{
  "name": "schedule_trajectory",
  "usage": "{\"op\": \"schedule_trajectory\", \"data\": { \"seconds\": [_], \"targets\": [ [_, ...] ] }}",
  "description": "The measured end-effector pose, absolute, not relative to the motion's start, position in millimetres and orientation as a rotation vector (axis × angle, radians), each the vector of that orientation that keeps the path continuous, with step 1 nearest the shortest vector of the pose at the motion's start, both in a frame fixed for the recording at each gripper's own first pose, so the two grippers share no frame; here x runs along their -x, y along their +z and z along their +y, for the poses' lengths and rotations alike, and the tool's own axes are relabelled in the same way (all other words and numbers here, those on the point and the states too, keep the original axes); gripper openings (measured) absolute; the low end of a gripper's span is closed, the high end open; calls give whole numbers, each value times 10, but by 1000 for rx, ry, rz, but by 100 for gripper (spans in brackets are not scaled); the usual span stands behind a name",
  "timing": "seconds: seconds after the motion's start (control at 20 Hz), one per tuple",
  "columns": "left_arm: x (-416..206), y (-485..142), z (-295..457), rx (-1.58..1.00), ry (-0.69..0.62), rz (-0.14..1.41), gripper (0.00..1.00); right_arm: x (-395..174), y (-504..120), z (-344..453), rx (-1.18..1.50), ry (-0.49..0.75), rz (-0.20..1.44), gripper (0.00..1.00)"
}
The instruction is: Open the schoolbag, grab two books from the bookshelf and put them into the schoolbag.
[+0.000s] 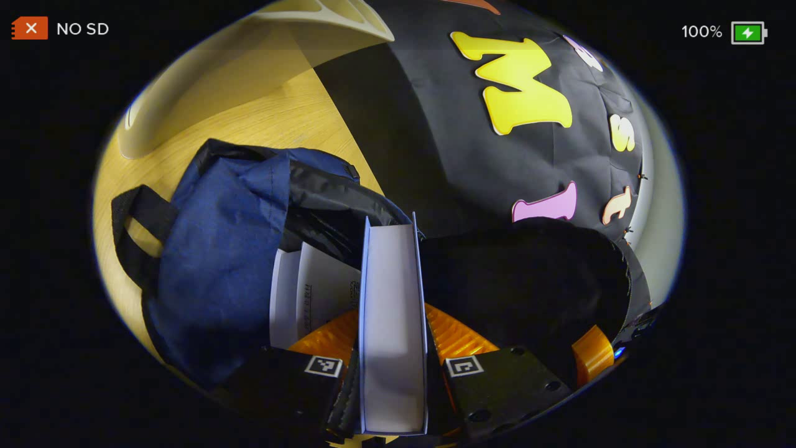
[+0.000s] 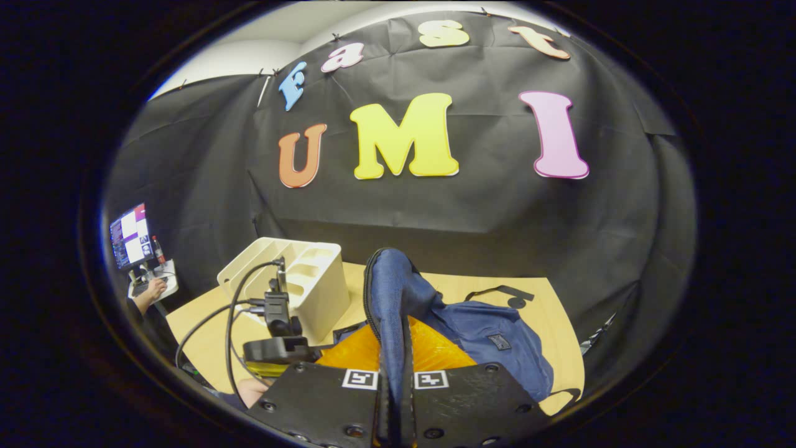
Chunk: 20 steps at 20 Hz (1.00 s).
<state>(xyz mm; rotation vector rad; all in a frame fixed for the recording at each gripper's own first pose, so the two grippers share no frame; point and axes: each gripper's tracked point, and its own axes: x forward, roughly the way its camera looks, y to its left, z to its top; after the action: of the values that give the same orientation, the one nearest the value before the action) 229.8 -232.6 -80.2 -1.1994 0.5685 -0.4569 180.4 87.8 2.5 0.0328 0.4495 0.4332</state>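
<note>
Left hand-held gripper (image 1: 393, 373) clamped on a book (image 1: 392, 323), page edge up, long axis running straight ahead from the fingers into the open mouth of the blue schoolbag (image 1: 217, 261). Another book (image 1: 311, 292) already inside, left of it. Right hand-held gripper (image 2: 394, 398) pinched together on an upright fold of schoolbag fabric (image 2: 392, 298). Bag lying on the wooden table (image 2: 547, 298), white bookshelf (image 2: 305, 280) just behind, at left.
</note>
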Motion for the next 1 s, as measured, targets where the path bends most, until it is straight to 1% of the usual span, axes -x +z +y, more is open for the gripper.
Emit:
{"op": "schedule_trajectory", "data": {
  "seconds": [0.05,0.1,0.15,0.3,0.55,0.6,0.65,0.7,0.75,0.8,0.95,1.0],
  "targets": [
    [-2320,-827,-2371,1209,-459,563,41,-1798,-8,943,-42,440,457,6],
    [-2340,-847,-2410,1219,-461,556,41,-1790,-42,993,-41,449,466,3],
    [-2366,-875,-2447,1228,-462,551,46,-1787,-77,1036,-40,456,473,6],
    [-2415,-936,-2521,1261,-463,547,46,-1777,-144,1131,-19,459,477,7],
    [-2398,-960,-2527,1242,-475,544,46,-1783,-142,1101,-7,448,456,7],
    [-2397,-959,-2514,1257,-480,558,52,-1786,-143,1066,-22,448,455,7],
    [-2392,-950,-2507,1275,-480,582,47,-1790,-143,1028,-39,448,456,7],
    [-2373,-965,-2505,1276,-481,609,53,-1799,-143,985,-51,445,456,7],
    [-2363,-980,-2517,1269,-483,627,50,-1812,-151,940,-54,444,456,7],
    [-2338,-986,-2506,1251,-483,640,53,-1814,-151,900,-52,436,453,7],
    [-2274,-1018,-2431,1144,-469,660,57,-1836,-171,793,-28,410,446,7],
    [-2252,-1037,-2361,1096,-455,643,59,-1834,-177,765,-24,405,445,7]
  ]
}}
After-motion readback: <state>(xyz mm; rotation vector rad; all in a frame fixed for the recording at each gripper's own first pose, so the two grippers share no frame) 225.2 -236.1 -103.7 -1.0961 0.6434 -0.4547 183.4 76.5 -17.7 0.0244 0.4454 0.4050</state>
